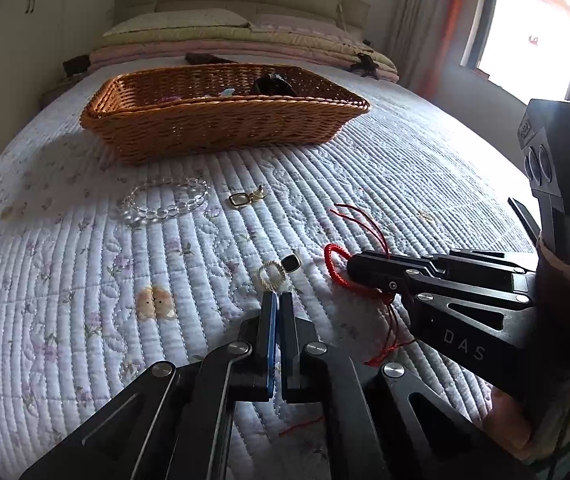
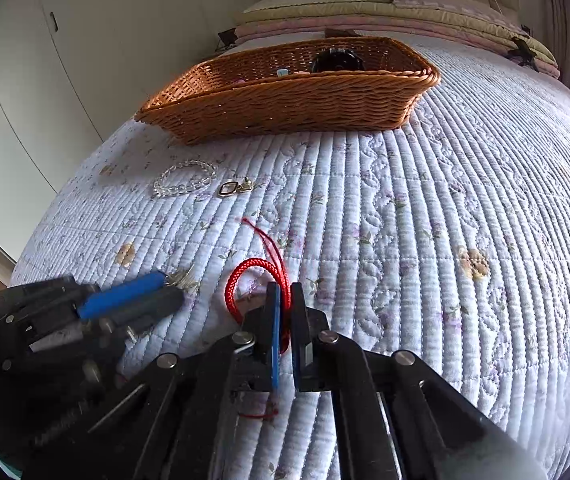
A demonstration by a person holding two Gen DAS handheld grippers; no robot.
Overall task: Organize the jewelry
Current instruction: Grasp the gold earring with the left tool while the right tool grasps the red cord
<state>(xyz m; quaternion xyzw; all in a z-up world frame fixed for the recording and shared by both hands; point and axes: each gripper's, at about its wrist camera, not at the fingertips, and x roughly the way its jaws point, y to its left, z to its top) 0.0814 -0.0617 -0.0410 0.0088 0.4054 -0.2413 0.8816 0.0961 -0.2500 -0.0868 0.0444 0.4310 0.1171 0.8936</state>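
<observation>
Both grippers pinch jewelry off the quilt to carry it to the wicker basket (image 1: 221,120) beyond. The left gripper (image 1: 276,300) is closed on a silver ring (image 1: 272,275); the right gripper (image 2: 285,292) clamps the red cord bracelet (image 2: 245,276). A crystal bead bracelet (image 1: 165,200) lies just before the basket.

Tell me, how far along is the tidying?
A few pieces already lie in the basket. The right gripper is shut on the red cord; the left gripper is shut at the ring. The bead bracelet and gold clasp wait on the bed.
</observation>
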